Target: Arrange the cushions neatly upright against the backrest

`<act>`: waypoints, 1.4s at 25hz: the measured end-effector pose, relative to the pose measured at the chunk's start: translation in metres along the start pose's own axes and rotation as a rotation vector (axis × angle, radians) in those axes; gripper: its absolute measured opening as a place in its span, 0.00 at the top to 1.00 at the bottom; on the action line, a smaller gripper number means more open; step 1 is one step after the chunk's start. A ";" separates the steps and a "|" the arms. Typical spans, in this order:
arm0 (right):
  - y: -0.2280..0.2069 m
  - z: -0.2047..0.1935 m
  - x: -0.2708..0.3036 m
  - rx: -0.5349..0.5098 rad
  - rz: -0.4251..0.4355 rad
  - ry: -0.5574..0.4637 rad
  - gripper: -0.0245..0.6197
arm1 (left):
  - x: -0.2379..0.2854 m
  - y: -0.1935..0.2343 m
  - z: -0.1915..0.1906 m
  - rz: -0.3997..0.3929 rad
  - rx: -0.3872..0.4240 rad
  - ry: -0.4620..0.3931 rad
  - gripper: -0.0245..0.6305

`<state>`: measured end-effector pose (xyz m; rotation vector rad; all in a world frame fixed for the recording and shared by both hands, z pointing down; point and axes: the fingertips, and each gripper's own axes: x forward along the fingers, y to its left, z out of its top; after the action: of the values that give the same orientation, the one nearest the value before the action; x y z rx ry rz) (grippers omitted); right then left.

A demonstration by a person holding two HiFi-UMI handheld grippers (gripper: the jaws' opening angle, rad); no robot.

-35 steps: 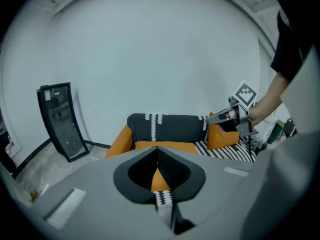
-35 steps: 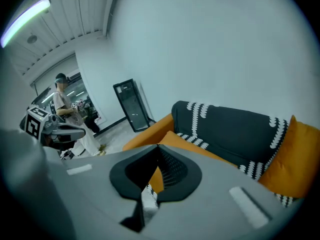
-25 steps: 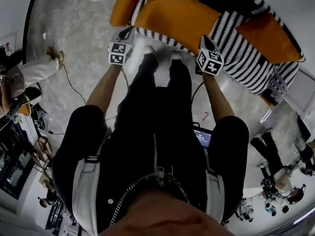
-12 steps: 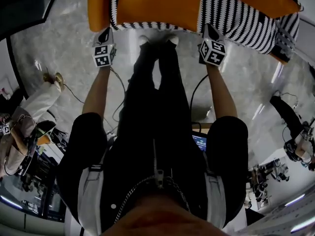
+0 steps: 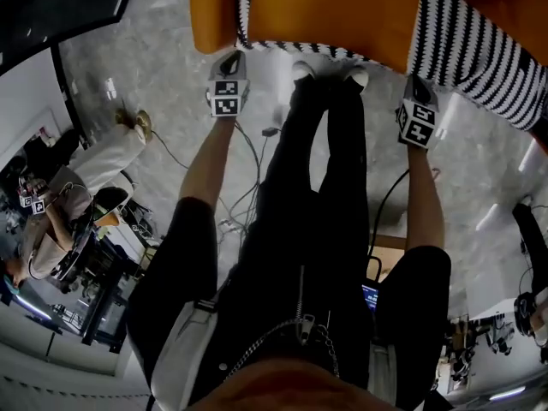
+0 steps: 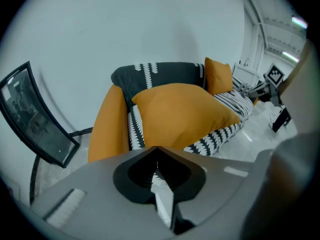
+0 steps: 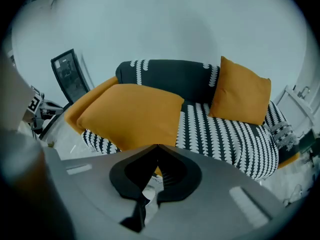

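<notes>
A large orange cushion (image 7: 132,114) lies flat and tilted on the left part of the black-and-white sofa seat (image 7: 225,134); in the head view this cushion (image 5: 334,7) fills the top. A smaller orange cushion (image 7: 241,91) stands upright against the dark backrest (image 7: 170,76) at the right. My left gripper (image 5: 229,60) is shut and empty, just short of the sofa's front edge near the orange armrest (image 6: 107,124). My right gripper (image 5: 417,88) is also shut and empty, in front of the patterned seat. Neither touches a cushion.
A dark screen on a stand (image 6: 35,119) is left of the sofa. A person (image 5: 77,169) sits on the floor at the left, with cables (image 5: 248,161) trailing over the pale floor. White furniture (image 7: 300,99) stands beyond the sofa's right end.
The head view has swung, so the sofa's front edge now runs across the top. Both grippers stay shut and empty in front of it, a little wider apart.
</notes>
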<state>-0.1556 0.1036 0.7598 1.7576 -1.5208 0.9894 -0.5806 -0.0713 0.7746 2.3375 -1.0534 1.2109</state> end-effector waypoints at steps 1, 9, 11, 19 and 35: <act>0.000 -0.004 0.006 -0.011 0.000 0.007 0.95 | 0.009 0.001 -0.006 0.002 0.036 0.014 0.94; -0.001 -0.034 0.035 -0.066 0.001 0.054 0.95 | 0.074 0.008 -0.063 -0.055 0.158 0.159 0.74; 0.004 -0.038 0.039 -0.092 0.008 0.035 0.92 | 0.079 0.011 -0.068 -0.067 0.155 0.171 0.72; 0.002 -0.092 0.070 -0.270 0.055 0.227 0.76 | 0.100 0.006 -0.073 -0.090 0.152 0.200 0.77; -0.048 -0.086 0.045 -0.305 -0.023 0.394 0.88 | 0.017 -0.031 -0.023 -0.173 0.139 0.177 0.91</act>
<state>-0.1183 0.1583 0.8451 1.2771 -1.3144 0.9659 -0.5652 -0.0456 0.8033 2.3140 -0.7147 1.4315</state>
